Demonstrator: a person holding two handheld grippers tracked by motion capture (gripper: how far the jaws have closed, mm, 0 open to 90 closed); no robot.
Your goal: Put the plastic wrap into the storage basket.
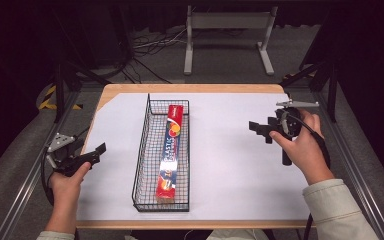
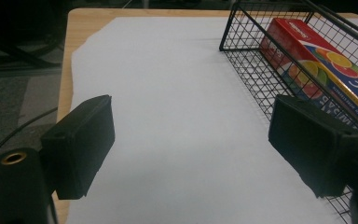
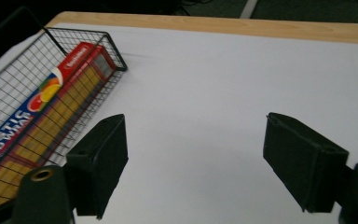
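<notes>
A black wire basket stands lengthwise left of the table's middle. Inside it lies a long red plastic-wrap box with fruit pictures on it. A hand holds my left gripper at the table's left edge, open and empty, pointing toward the basket. In the left gripper view the left gripper frames bare white sheet, with the basket and box at the right. My right gripper hovers right of the basket, open and empty. The right gripper faces white sheet, with the basket and box at its left.
A white sheet covers most of the wooden table. Beyond the far edge stand a white metal frame and cables on the floor. Metal rails run along both sides of the table.
</notes>
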